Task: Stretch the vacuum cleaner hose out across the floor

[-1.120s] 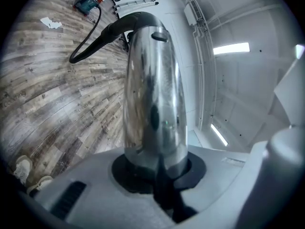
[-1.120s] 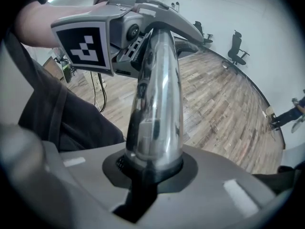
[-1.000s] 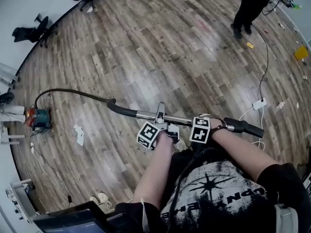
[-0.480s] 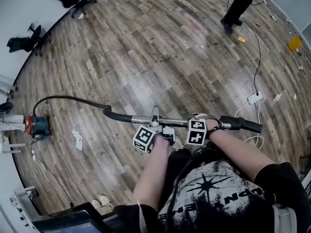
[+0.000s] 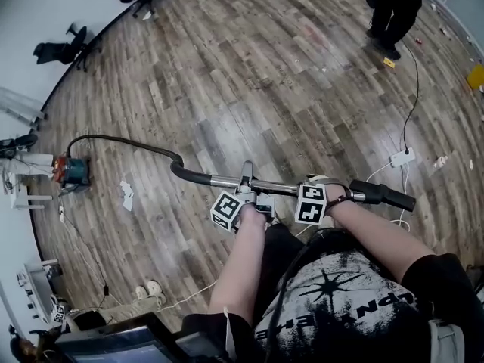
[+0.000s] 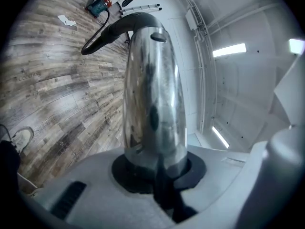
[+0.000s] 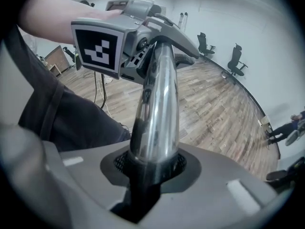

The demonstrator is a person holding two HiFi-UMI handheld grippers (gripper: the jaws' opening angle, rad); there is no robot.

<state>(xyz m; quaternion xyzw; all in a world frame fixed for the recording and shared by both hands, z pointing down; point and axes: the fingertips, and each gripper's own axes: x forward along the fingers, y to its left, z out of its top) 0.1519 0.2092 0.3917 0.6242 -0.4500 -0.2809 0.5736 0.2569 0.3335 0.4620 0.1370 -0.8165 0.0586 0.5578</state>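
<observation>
I hold the vacuum's chrome tube level in front of me. My left gripper is shut on it near the black hose, which curves left across the floor to the cleaner. My right gripper sits by the black handle end. Its jaws have just been opening, and the tube lies loosely between them. In the left gripper view the tube runs from the left gripper to the hose. The right gripper view shows the tube rising from the right gripper to the left gripper.
A person stands at the far right. A white power strip with its cable lies right of me. Office chairs line the far left wall. Paper scraps lie near the cleaner and shoes near my left side.
The floor has shifted under me while both grippers carried the tube along. The slot between the right jaws has widened. The far person has stepped to the right.
</observation>
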